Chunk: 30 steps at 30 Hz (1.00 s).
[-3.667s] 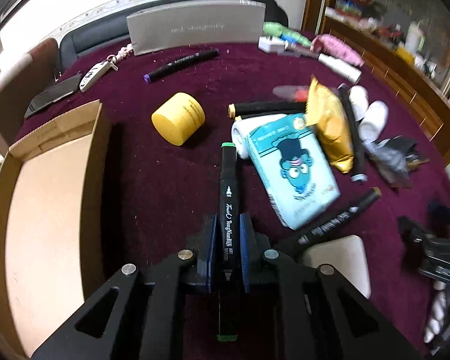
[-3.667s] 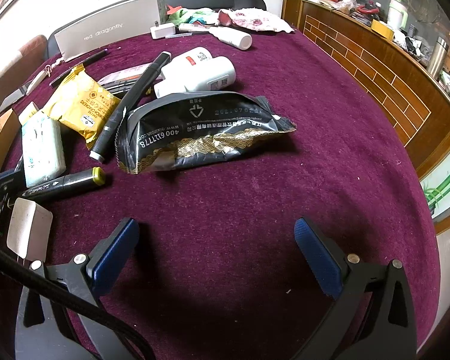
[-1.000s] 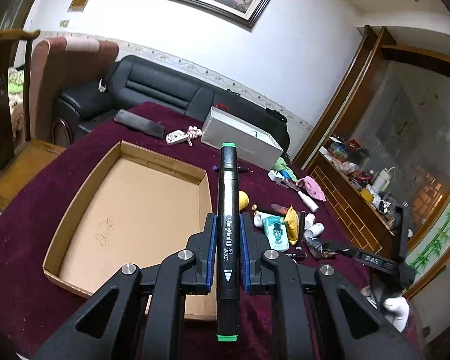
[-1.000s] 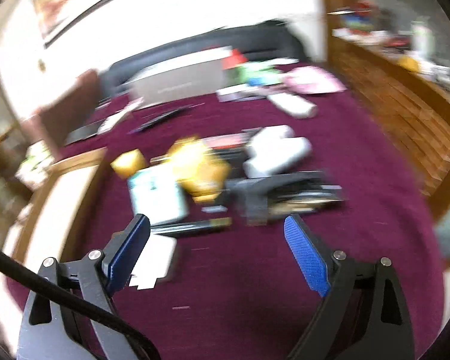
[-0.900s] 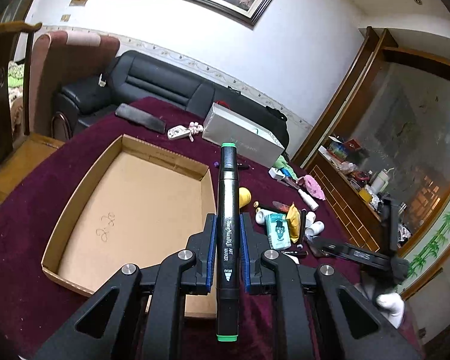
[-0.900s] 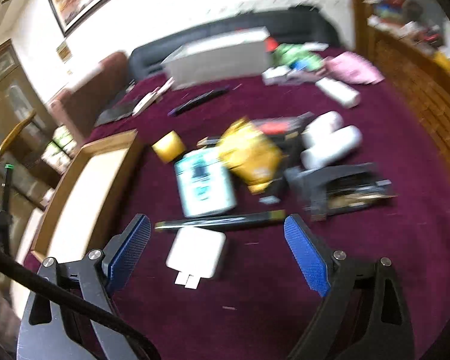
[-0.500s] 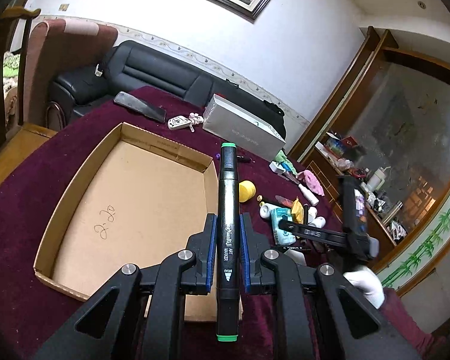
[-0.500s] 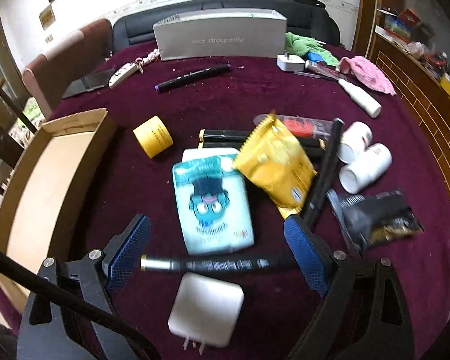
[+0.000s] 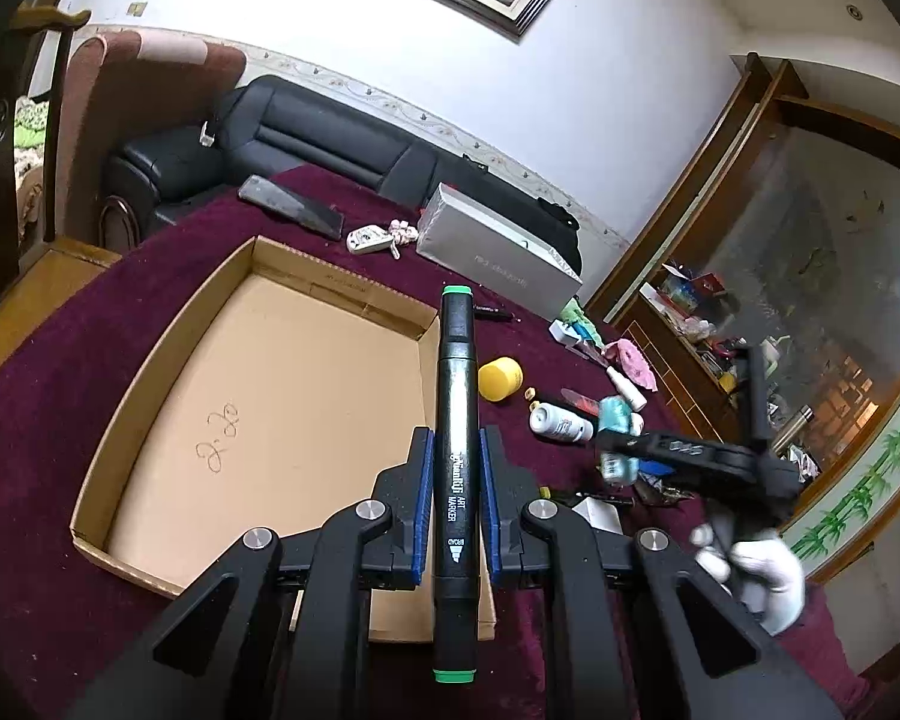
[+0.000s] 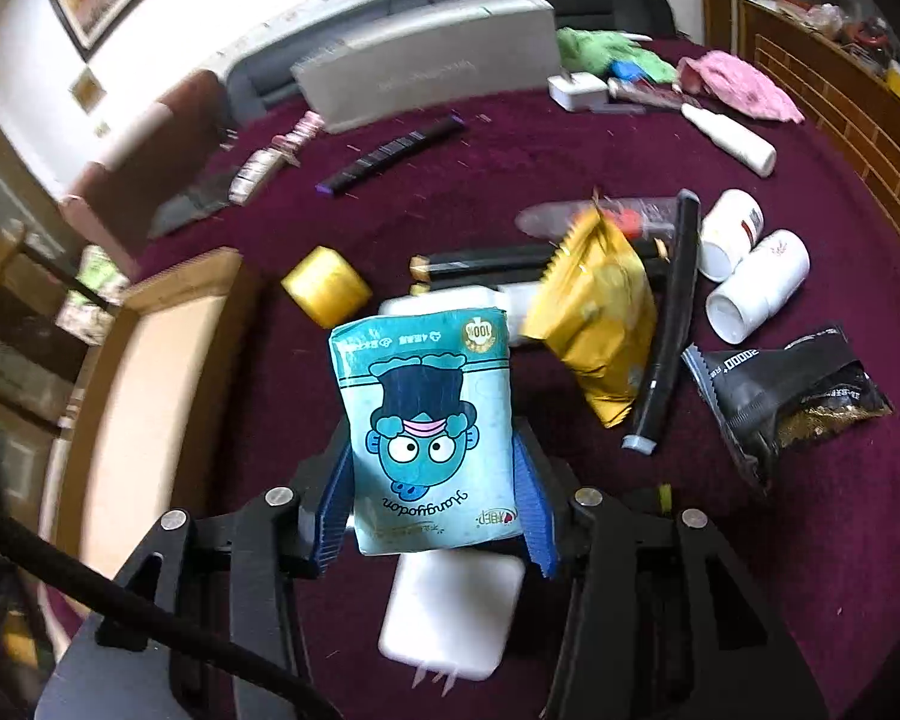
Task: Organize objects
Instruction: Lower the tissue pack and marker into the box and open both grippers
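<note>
left gripper [image 9: 455,510] clenched on green-capped marker [image 9: 456,456], poking up past the fingers over the cardboard box [image 9: 282,396] | right gripper [image 10: 432,498] squeezing blue tissue pack [image 10: 429,426] between its fingers, lifted above the bench [image 10: 840,570]

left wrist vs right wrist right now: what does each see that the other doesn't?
Left wrist only: the left hand-held gripper shut on the green-capped marker, the whole inside of the cardboard tray, and a white-gloved hand with the other tool.

Right wrist only: the right hand-held gripper shut on the blue tissue pack, the yellow packet, the black packet.

Both: the yellow jar, the grey box, the maroon tablecloth.
</note>
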Each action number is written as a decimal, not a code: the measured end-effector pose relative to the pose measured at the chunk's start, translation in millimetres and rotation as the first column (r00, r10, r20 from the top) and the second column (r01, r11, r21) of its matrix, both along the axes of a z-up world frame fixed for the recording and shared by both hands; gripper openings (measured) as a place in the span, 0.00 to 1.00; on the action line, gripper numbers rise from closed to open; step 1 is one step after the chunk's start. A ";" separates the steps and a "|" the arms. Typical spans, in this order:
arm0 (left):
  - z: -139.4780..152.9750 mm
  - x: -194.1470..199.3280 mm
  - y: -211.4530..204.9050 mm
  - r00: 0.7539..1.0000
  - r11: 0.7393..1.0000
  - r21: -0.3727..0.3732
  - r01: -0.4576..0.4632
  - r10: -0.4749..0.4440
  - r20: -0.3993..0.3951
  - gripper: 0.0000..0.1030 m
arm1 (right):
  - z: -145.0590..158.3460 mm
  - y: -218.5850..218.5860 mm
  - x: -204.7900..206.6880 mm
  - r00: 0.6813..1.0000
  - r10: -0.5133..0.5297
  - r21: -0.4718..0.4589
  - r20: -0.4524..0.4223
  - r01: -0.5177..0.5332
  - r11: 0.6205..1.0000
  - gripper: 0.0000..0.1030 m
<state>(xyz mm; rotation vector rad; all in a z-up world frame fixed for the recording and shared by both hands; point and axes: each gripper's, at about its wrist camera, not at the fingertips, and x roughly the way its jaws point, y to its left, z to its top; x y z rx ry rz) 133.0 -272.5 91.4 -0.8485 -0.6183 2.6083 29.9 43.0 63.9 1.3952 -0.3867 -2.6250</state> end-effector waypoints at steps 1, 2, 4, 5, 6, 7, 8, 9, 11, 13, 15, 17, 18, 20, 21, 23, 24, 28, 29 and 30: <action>3.8 1.5 -0.3 1.000 1.000 -0.005 -0.001 0.001 -0.008 0.11 | 8.7 -3.6 4.6 1.000 0.017 -0.008 -0.018 -0.017 1.000 0.45; 6.7 2.0 -0.8 1.000 1.000 -0.010 -0.002 0.002 -0.015 0.11 | 19.7 -8.7 10.2 0.998 0.040 -0.014 -0.040 -0.040 0.999 0.45; 14.9 4.6 -2.8 0.999 1.000 -0.017 -0.001 0.001 -0.033 0.11 | 33.2 -18.7 13.7 0.995 0.072 -0.029 -0.068 -0.074 0.997 0.45; 19.6 5.2 -3.8 0.999 1.000 -0.020 0.001 -0.002 -0.042 0.11 | 41.0 -24.3 16.4 0.992 0.092 -0.042 -0.083 -0.096 0.994 0.45; 23.3 4.7 -5.0 0.999 1.000 -0.027 0.002 -0.004 -0.050 0.11 | 48.2 -30.9 18.3 0.989 0.116 -0.059 -0.092 -0.122 0.991 0.45; 29.2 3.8 -5.8 0.998 0.999 -0.044 0.001 -0.004 -0.063 0.11 | 52.0 -34.5 17.7 0.987 0.132 -0.074 -0.092 -0.139 0.988 0.45; 33.5 2.7 -6.6 0.997 0.998 -0.058 -0.001 -0.003 -0.072 0.11 | 57.1 -42.8 15.8 0.984 0.159 -0.109 -0.087 -0.168 0.980 0.45; 37.6 0.2 -7.4 0.997 0.998 -0.070 -0.001 -0.004 -0.076 0.11 | 58.5 -47.3 12.9 0.982 0.174 -0.134 -0.079 -0.183 0.974 0.45; 44.4 -10.0 -10.0 0.997 0.996 -0.088 0.003 -0.010 -0.073 0.11 | 58.8 -61.6 3.7 0.975 0.215 -0.212 -0.051 -0.221 0.952 0.46; 48.4 -24.9 -10.1 0.998 0.992 -0.125 0.000 -0.008 -0.064 0.11 | 53.0 -79.1 -10.9 0.968 0.250 -0.290 -0.010 -0.242 0.926 0.46; 48.4 -42.6 -8.3 0.999 0.985 -0.172 -0.010 0.001 -0.054 0.11 | 45.0 -99.3 -28.5 0.962 0.270 -0.326 0.026 -0.248 0.912 0.46; 40.5 -70.2 -9.5 1.000 0.982 -0.187 -0.002 0.002 0.000 0.11 | 34.2 -120.2 -47.4 0.959 0.277 -0.331 0.065 -0.241 0.912 0.46; 35.1 -81.8 -11.0 1.000 0.983 -0.182 0.001 0.004 0.029 0.11 | 27.3 -131.0 -58.2 0.956 0.278 -0.341 0.095 -0.231 0.911 0.46; 20.0 -108.5 -13.3 0.996 0.983 -0.184 0.000 0.017 0.093 0.11 | 16.0 -148.2 -76.1 0.954 0.268 -0.342 0.135 -0.209 0.916 0.46; 9.4 -123.1 -14.9 0.991 0.983 -0.181 -0.002 0.026 0.128 0.11 | 10.1 -154.9 -85.4 0.955 0.256 -0.325 0.150 -0.196 0.925 0.46; -7.6 -143.7 -18.4 0.982 0.987 -0.163 -0.011 0.041 0.184 0.11 | 3.0 -167.1 -100.1 0.960 0.228 -0.270 0.165 -0.178 0.946 0.46; -15.0 -152.5 -20.1 0.977 0.988 -0.152 -0.015 0.046 0.206 0.11 | -1.0 -172.0 -104.6 0.962 0.213 -0.240 0.169 -0.169 0.956 0.46; -49.0 -183.7 -23.9 0.958 0.991 -0.134 -0.027 0.064 0.280 0.11 | -14.7 -180.2 -122.9 0.967 0.180 -0.182 0.180 -0.147 0.972 0.46; -54.8 -188.4 -22.8 0.955 0.991 -0.132 -0.027 0.064 0.289 0.11 | -16.4 -180.7 -125.3 0.968 0.173 -0.161 0.180 -0.145 0.976 0.46; -58.4 -191.7 -21.8 0.953 0.992 -0.126 -0.024 0.061 0.296 0.11 | -19.3 -182.9 -128.4 0.971 0.163 -0.129 0.176 -0.141 0.982 0.46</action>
